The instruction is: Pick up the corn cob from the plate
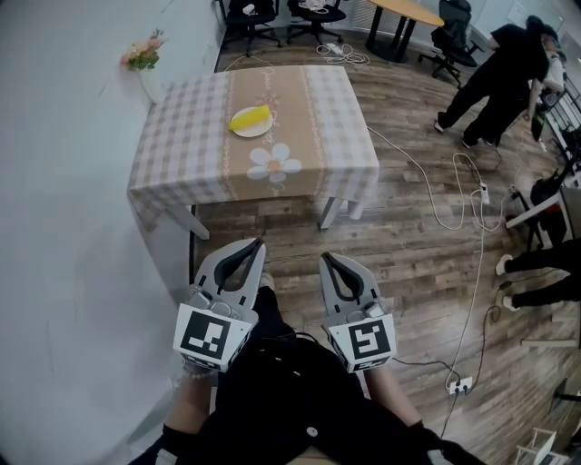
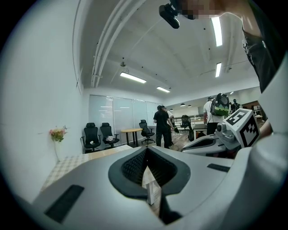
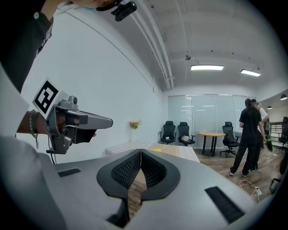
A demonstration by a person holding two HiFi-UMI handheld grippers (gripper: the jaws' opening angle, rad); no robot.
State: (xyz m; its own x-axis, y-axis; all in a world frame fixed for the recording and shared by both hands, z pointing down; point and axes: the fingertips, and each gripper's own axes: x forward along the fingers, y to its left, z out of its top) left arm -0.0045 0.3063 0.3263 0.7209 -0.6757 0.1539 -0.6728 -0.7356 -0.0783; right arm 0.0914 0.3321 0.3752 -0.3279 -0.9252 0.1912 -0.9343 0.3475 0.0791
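Note:
The yellow corn cob (image 1: 252, 117) lies on a white plate (image 1: 263, 130) on the checked tablecloth of a table (image 1: 300, 100), far ahead of both grippers. My left gripper (image 1: 258, 244) and right gripper (image 1: 325, 260) are held side by side close to my body, over the wooden floor short of the table. Both have their jaws together with nothing between them. In the left gripper view the left gripper (image 2: 146, 151) points toward the table's near edge. Past the shut right gripper (image 3: 141, 152), the right gripper view shows the corn cob (image 3: 156, 149) as a thin yellow streak on the tabletop.
A vase of flowers (image 1: 142, 56) stands at the table's far left corner against the white wall. White cables (image 1: 454, 195) trail over the floor to the right. People (image 1: 499, 77) stand at the far right, and office chairs (image 1: 250, 20) stand behind the table.

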